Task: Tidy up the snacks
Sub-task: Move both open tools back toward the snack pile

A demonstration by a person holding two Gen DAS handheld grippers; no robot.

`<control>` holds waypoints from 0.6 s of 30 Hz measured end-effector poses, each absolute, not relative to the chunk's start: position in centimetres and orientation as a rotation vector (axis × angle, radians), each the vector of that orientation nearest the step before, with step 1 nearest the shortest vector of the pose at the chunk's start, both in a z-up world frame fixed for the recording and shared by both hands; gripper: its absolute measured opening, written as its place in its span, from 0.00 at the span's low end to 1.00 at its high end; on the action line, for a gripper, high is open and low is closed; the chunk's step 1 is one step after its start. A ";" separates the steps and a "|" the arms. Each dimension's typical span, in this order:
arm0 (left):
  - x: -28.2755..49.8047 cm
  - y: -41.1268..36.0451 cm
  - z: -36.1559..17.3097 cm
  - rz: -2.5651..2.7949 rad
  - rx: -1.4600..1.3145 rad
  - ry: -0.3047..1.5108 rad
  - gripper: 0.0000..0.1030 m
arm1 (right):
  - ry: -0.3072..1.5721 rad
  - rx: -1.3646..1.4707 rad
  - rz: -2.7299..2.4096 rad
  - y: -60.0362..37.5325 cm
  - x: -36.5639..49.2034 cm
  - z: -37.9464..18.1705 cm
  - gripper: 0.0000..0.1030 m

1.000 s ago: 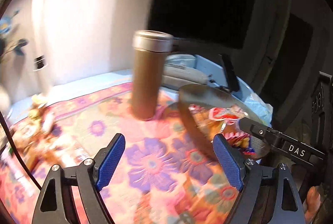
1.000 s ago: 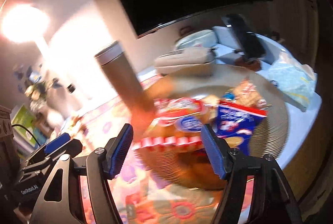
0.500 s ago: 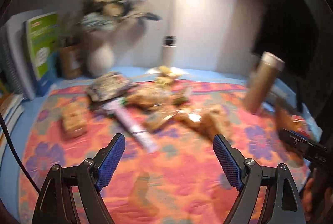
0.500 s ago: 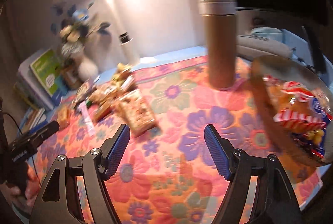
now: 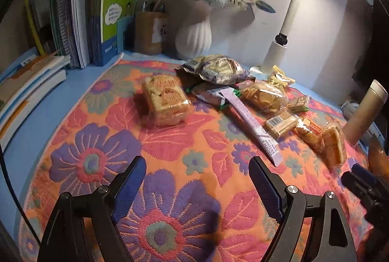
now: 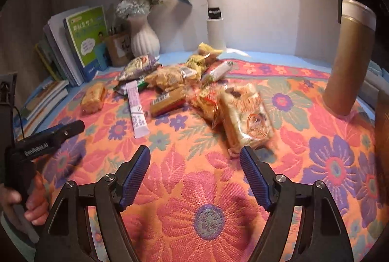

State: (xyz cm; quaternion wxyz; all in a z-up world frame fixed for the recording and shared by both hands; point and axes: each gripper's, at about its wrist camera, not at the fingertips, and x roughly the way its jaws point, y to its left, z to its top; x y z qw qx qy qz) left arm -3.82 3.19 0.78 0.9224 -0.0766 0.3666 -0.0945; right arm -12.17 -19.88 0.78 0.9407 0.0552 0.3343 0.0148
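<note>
Both cameras swung off the basket to the snack pile point(image 6: 184, 89). Left gripper point(image 5: 197, 185) spread, empty; right gripper point(image 6: 194, 170) empty, jaws opening. Reads as lining up the next pick, likely the cake pack point(image 6: 245, 113).

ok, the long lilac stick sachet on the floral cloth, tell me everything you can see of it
The lilac sachet is a long, narrow, flat stick pack, glossy like plastic film, pale purple with dark print near one end and a small barcode. It looks sealed and lies flat on the floral cloth, running diagonally out of the snack pile. Its far end rests on the green-edged packet; its near end lies free on the cloth. Neither gripper touches it.
</note>
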 end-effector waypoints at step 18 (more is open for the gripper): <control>-3.9 3.7 0.8 -0.212 -0.202 0.745 0.82 | 0.806 0.186 0.081 -20.8 -10.2 -0.8 0.80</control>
